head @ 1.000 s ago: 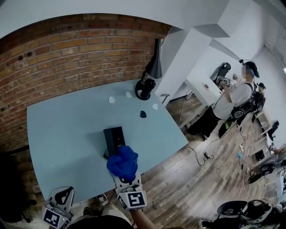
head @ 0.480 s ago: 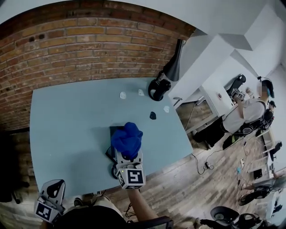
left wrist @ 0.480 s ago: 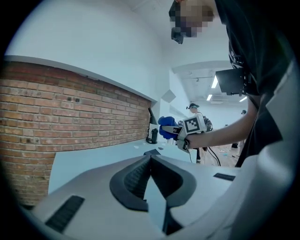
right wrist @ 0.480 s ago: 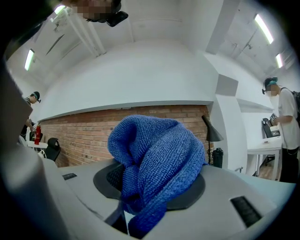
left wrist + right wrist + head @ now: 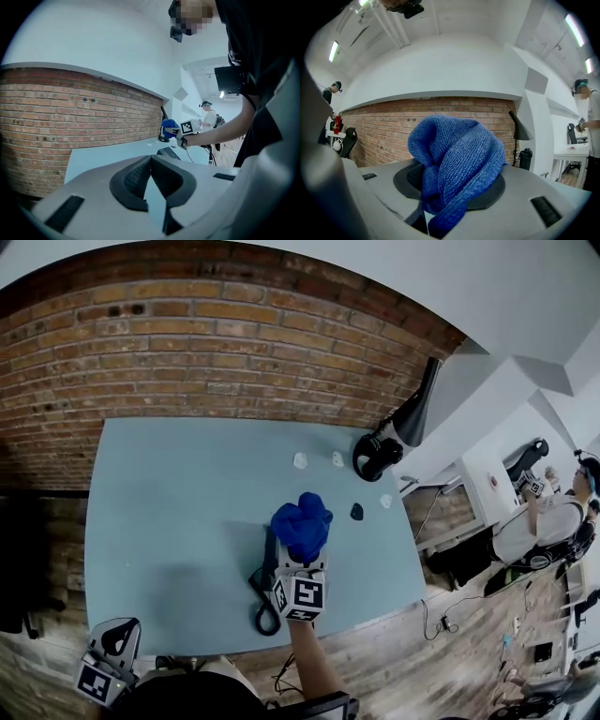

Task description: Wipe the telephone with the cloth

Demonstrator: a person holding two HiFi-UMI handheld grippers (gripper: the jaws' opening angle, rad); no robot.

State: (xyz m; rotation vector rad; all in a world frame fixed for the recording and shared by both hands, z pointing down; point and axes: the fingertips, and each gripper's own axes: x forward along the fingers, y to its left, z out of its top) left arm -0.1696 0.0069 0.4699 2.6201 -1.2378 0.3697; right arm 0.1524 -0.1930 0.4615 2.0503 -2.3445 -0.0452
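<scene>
Blue knitted cloth sits bunched and clamped between the jaws of our right gripper. We hold it above the black desk telephone, which lies near the front edge of the pale blue worktop. The cloth and gripper cover most of the telephone, so only its left side and a looped black cord show. We cannot tell whether the cloth touches the telephone. Our left gripper hangs at the lower left, off the worktop's front edge and well apart from the telephone. Its jaws are together with nothing between them. A black lamp stands at the far right corner, beside the red brick wall.
</scene>
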